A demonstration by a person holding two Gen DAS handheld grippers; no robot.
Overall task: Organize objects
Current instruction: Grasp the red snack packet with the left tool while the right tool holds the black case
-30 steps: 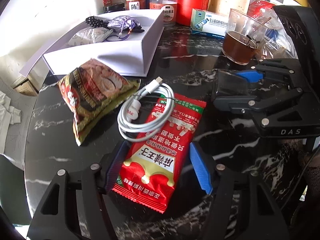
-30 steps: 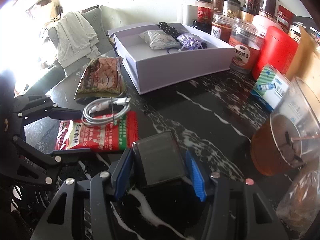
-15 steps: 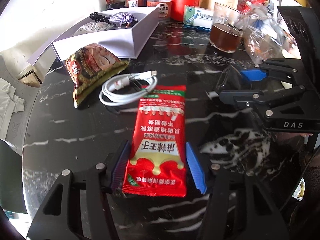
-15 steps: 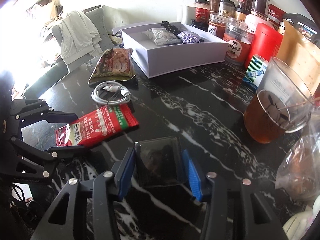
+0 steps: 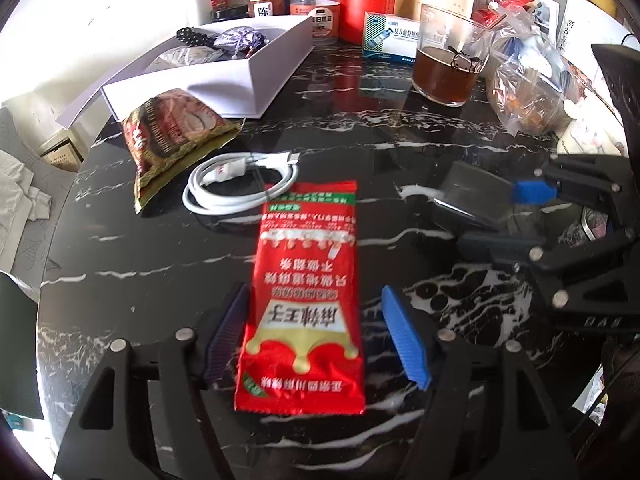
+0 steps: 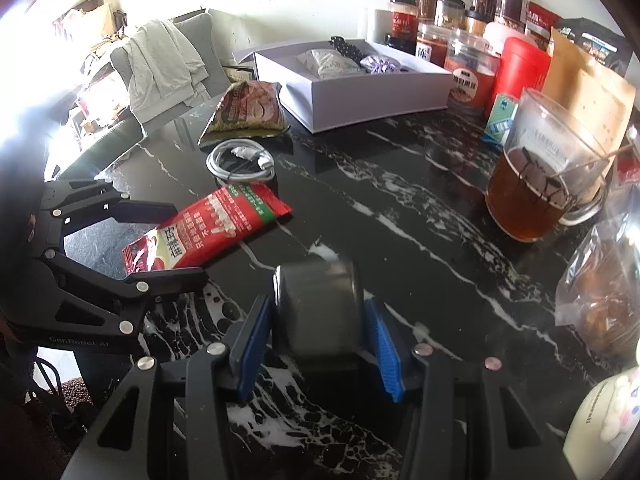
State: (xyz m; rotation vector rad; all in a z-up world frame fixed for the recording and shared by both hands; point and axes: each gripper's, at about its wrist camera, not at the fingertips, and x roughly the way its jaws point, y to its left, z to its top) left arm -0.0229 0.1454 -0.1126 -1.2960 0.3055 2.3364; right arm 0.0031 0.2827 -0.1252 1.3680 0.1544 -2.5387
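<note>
Left wrist view: the left gripper points steeply down at the black marbled surface. A red snack packet with Chinese print, seen upside down and not legible to me, lies flat between the jaws. The jaws are opening; the blue pad on the picture's right stands clear of the packet, while the left one sits just beside its edge. Beyond it lie a coiled white cable, a brown snack bag and a white box holding small pouches. One jar bears the character "陈". The right gripper shows at the picture's right, lettered "DAS" upside down.

Right wrist view: the right gripper also tilts downward, its jaws closed on a dark grey rectangular object, blurred, no marking readable. The other gripper's body reads "GenRobot AI". A glass mug of brown liquid stands well to the picture's right.
</note>
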